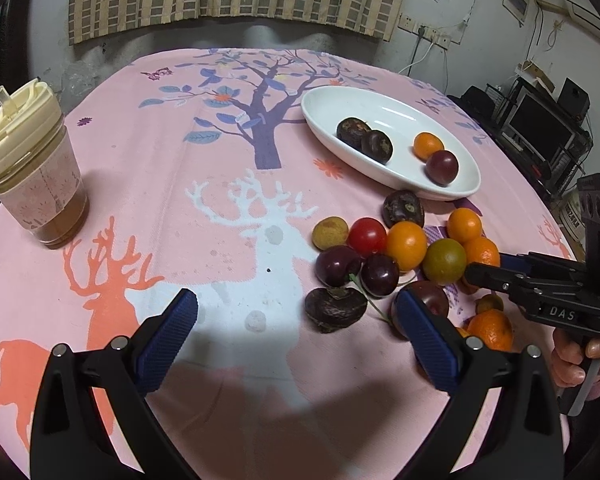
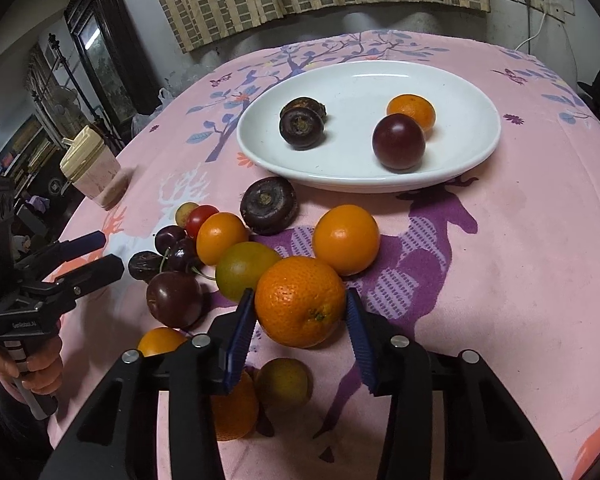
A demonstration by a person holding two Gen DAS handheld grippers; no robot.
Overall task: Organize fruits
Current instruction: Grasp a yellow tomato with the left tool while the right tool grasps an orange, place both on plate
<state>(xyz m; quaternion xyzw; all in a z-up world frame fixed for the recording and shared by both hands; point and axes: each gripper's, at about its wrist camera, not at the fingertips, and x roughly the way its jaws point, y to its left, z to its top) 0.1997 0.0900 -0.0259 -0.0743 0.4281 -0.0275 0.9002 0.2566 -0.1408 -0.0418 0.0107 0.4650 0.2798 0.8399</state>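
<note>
A white oval plate [image 2: 476, 152] holds two dark brown water chestnuts [image 2: 302, 128], a small orange [image 2: 412, 110] and a dark plum [image 2: 398, 142]; it also shows in the left wrist view [image 1: 380, 168]. A pile of loose fruit lies in front of it: oranges, cherries [image 1: 336, 266], a red tomato [image 1: 367, 232], a green-orange fruit [image 1: 444, 261] and more chestnuts. My right gripper [image 2: 300, 312] is shut on a large orange [image 2: 300, 300] at the pile's near edge. My left gripper [image 1: 298, 312] is open and empty, left of the pile, its right finger beside a plum [image 1: 434, 298].
A lidded jar of brown drink [image 1: 40, 184] stands at the table's left side. The round table has a pink cloth with deer and tree prints [image 1: 220, 160]. Shelves and a monitor [image 1: 540, 128] stand beyond the right edge. A curtain hangs behind.
</note>
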